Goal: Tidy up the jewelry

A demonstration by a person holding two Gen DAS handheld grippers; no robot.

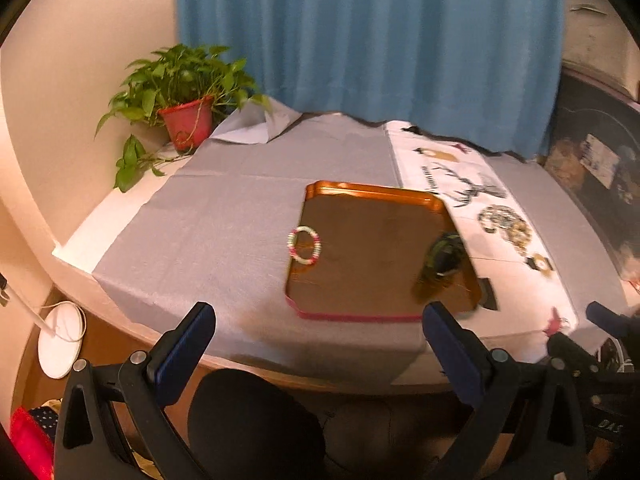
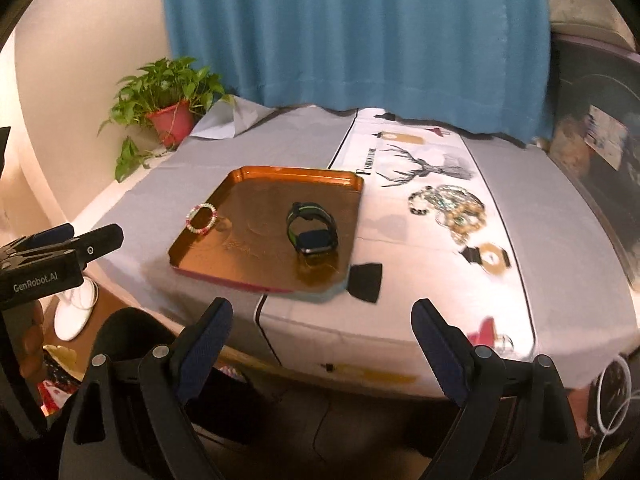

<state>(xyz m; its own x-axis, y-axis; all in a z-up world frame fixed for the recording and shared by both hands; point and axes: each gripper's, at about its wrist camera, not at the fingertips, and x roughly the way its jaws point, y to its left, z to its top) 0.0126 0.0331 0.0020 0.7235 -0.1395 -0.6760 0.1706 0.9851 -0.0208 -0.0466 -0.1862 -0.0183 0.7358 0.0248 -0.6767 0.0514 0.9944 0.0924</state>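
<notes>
An orange tray (image 1: 372, 200) (image 2: 256, 184) lies on the grey tablecloth. A pink-and-white bead bracelet (image 1: 305, 245) (image 2: 201, 219) rests on the tray's left rim. A black-and-green watch (image 1: 442, 258) (image 2: 313, 227) stands in the tray's right part. A pile of bead bracelets and chains (image 1: 506, 224) (image 2: 452, 208) lies on the white printed runner to the right of the tray. My left gripper (image 1: 320, 328) is open and empty, held before the table's front edge. My right gripper (image 2: 322, 320) is open and empty, also short of the front edge.
A potted plant in a red pot (image 1: 186, 120) (image 2: 170, 118) stands at the table's far left corner. A blue curtain (image 2: 352, 32) hangs behind. The left gripper's body (image 2: 60, 252) shows at the left of the right wrist view. A white lamp base (image 1: 60, 346) sits on the floor.
</notes>
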